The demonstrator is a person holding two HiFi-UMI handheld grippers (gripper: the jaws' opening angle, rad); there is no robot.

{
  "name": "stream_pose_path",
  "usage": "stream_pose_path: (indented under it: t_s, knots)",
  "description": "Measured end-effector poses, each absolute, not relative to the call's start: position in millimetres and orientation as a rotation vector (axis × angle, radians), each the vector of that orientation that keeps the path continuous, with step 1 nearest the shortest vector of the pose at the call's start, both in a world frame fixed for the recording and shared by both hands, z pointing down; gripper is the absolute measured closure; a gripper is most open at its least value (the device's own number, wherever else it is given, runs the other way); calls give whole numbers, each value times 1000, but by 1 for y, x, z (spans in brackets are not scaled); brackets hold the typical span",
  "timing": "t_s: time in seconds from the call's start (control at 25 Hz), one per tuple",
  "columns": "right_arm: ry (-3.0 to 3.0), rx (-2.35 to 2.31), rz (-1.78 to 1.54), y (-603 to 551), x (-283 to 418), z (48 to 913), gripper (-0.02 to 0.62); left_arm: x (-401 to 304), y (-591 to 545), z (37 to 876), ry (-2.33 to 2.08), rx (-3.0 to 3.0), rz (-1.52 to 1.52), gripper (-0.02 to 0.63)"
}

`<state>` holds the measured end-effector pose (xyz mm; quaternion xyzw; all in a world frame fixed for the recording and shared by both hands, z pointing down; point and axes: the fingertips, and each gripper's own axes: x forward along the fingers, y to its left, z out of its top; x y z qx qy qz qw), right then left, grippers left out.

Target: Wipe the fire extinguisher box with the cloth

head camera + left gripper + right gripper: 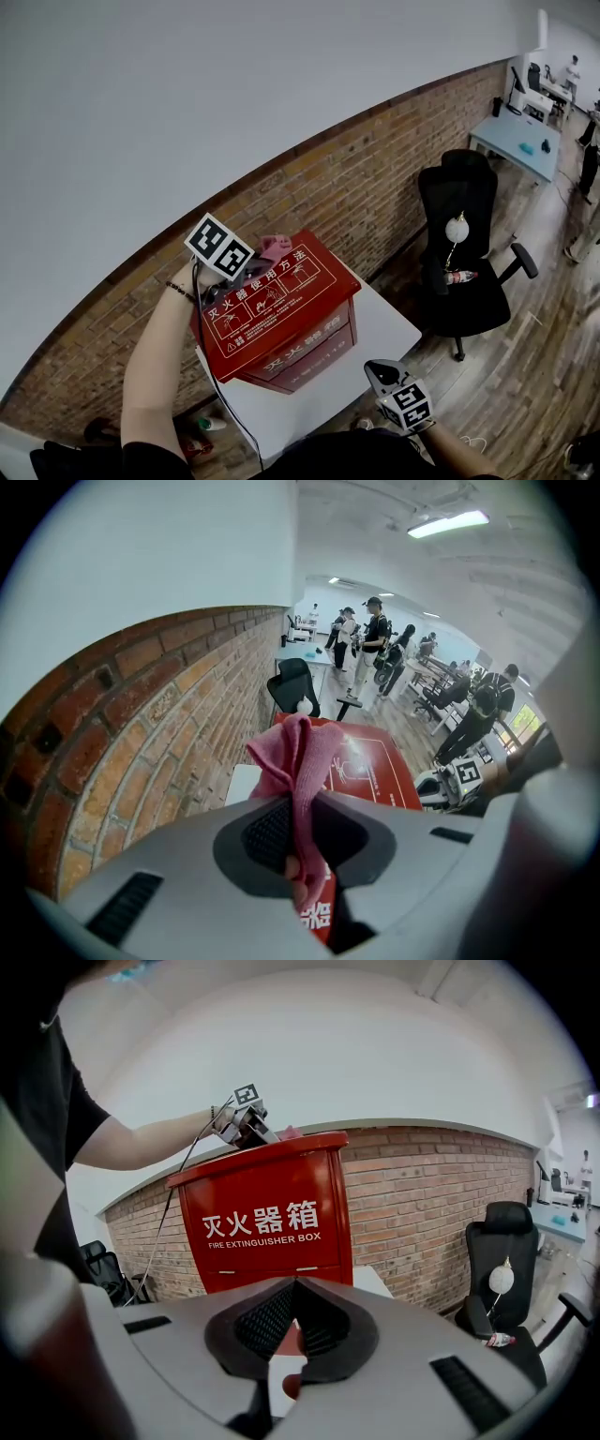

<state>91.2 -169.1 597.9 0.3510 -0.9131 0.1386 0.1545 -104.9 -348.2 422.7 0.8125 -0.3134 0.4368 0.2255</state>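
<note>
Your left gripper (pixel 260 255) is clamped on the pink cloth (pixel 275 246). In the left gripper view its jaws pinch the cloth (pixel 300 752) at the middle, and a bunch of it stands up past the tips of the left gripper (pixel 300 841).

In the head view the cloth is at the 12 o'clock edge of the lid of the red fire extinguisher box (pixel 281 319), close to the brick wall (pixel 375 187). Whether it presses on the lid cannot be made out. The lid slopes toward you and carries white printed instructions.

The box stands on a white surface (pixel 389 328) against the wall. In the right gripper view its labelled front (pixel 267 1213) faces you, with the left gripper (pixel 253 1129) and the cloth (pixel 289 1132) showing above its top rim.

Your right gripper (pixel 382 375) hangs at 5 o'clock from the box, off the near edge of the surface and well apart from the box. Its jaws meet at the tips of the right gripper (pixel 291 1321), with nothing between them.

A black chair (pixel 464 244) stands at 2 o'clock from the box, with a bottle (pixel 459 277) lying on its seat.
</note>
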Motion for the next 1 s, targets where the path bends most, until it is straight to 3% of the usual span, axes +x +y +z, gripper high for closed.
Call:
stream_pose_path:
  t_s: [1.0]
  knots:
    - [-2567, 1140, 475, -169, 147, 610, 575, -48, -392, 430, -672, 2247, 1569, 551]
